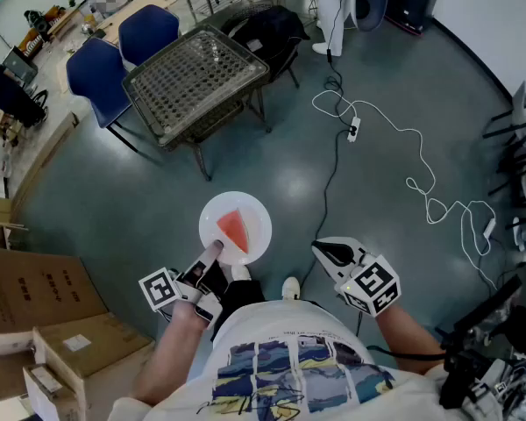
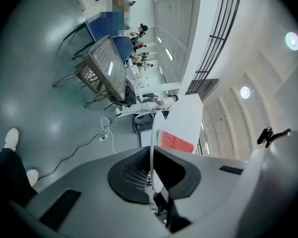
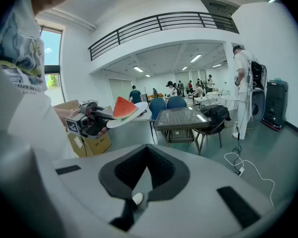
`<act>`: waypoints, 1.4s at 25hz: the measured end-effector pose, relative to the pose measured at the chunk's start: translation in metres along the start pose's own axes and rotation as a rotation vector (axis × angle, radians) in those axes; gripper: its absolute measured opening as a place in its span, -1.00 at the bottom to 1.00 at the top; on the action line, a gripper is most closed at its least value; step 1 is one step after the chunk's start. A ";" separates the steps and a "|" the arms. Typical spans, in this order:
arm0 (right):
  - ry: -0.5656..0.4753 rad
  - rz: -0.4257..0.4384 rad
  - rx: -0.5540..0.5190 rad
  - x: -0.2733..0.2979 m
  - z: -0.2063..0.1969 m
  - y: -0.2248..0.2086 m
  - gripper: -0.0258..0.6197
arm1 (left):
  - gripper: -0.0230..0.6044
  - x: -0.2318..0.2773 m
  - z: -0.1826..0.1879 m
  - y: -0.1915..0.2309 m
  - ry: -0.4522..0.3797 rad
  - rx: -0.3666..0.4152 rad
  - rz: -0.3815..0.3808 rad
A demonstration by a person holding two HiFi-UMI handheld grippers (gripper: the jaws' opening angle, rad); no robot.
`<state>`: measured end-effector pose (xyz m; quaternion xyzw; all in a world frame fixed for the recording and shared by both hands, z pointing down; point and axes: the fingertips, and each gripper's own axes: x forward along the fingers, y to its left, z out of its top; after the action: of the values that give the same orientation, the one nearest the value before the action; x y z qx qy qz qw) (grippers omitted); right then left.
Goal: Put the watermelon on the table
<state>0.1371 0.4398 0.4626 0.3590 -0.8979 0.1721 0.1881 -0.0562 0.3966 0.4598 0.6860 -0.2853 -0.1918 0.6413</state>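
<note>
where cable trails over grey floor, table, blue chairs

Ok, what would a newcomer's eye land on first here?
The red watermelon slice on the white plate, held out over the floor by its rim in the left gripper. Next, the wire-mesh table ahead, and the right gripper holding nothing.
</note>
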 end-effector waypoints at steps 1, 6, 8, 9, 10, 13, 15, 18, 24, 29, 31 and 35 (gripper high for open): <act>-0.003 -0.004 0.002 -0.005 0.000 0.000 -0.89 | -0.85 -0.001 -0.004 -0.002 0.005 0.004 0.003; -0.022 -0.004 0.001 -0.024 -0.003 0.003 -0.89 | -0.85 -0.004 -0.021 -0.014 0.005 0.032 0.000; -0.026 0.012 -0.008 -0.027 -0.003 0.004 -0.89 | -0.85 -0.005 -0.026 -0.018 -0.007 0.038 -0.005; -0.025 0.020 -0.010 -0.028 -0.003 0.004 -0.89 | -0.85 -0.005 -0.028 -0.020 -0.015 0.035 -0.005; -0.023 0.027 -0.011 -0.028 -0.004 0.004 -0.89 | -0.85 -0.006 -0.029 -0.020 -0.022 0.031 -0.005; -0.015 0.042 -0.030 -0.027 -0.003 0.005 -0.89 | -0.85 -0.012 -0.028 -0.021 -0.045 0.029 0.002; -0.021 0.059 -0.047 -0.020 0.003 0.006 -0.89 | -0.85 -0.014 -0.020 -0.022 -0.066 0.031 0.007; -0.030 0.062 -0.065 -0.001 0.014 -0.002 -0.89 | -0.85 -0.013 -0.002 -0.018 -0.092 0.023 0.011; -0.039 0.021 -0.100 0.053 0.050 -0.027 -0.87 | -0.85 0.003 0.068 -0.001 -0.102 0.017 -0.002; -0.057 0.011 -0.136 0.103 0.096 -0.037 -0.76 | -0.85 0.023 0.135 0.006 -0.094 0.037 -0.028; -0.060 0.006 -0.153 0.134 0.129 -0.046 -0.74 | -0.85 0.036 0.177 0.003 -0.093 0.042 -0.036; -0.089 -0.019 -0.163 0.181 0.174 -0.060 -0.73 | -0.85 0.054 0.243 0.010 -0.089 0.063 -0.011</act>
<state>0.0208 0.2162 0.4051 0.3582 -0.9129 0.0808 0.1782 -0.1693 0.1747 0.4497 0.6981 -0.3156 -0.2166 0.6051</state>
